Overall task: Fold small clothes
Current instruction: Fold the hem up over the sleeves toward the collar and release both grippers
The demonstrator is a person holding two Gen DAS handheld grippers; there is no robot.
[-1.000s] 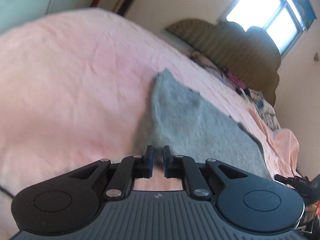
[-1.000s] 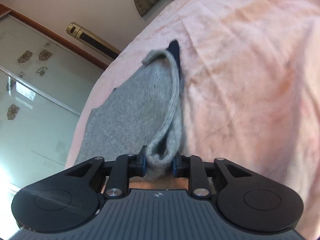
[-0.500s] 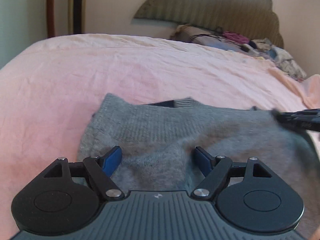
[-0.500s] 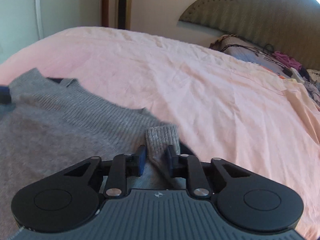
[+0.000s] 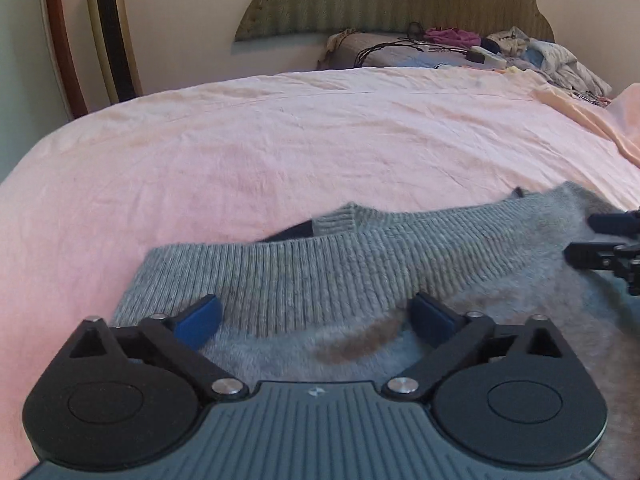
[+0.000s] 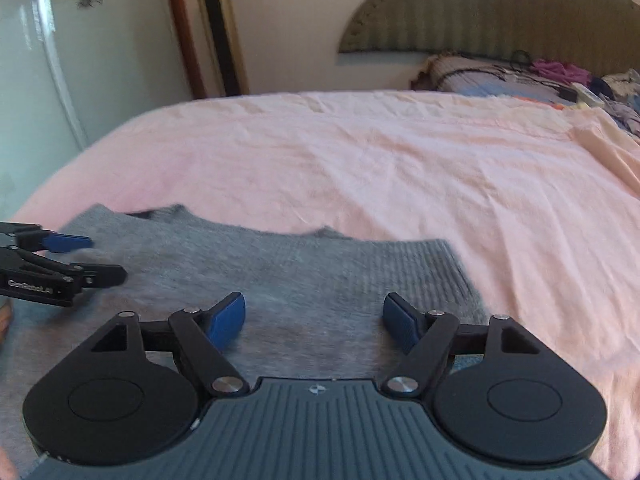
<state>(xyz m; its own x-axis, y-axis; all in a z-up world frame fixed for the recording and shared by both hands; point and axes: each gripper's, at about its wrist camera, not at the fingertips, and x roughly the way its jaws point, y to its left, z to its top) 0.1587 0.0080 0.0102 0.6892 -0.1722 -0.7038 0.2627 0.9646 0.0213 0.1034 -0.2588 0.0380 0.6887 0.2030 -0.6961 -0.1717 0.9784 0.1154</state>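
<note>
The left gripper [image 5: 316, 316] hangs with its jaws spread wide and nothing between them, the grey knitted garment [image 5: 340, 280] lying flat on the pink bedsheet [image 5: 280, 152] just under and ahead of its blue pads [image 5: 200, 318]. To its right, the right gripper [image 6: 314, 318] is likewise spread and empty over the same garment's ribbed edge [image 6: 436, 268]. The step looks like a fold laid down and released; next likely calls for pinching fresh edges for another fold.

Soft daylight; fisheye-bent edges; right view blurred
</note>
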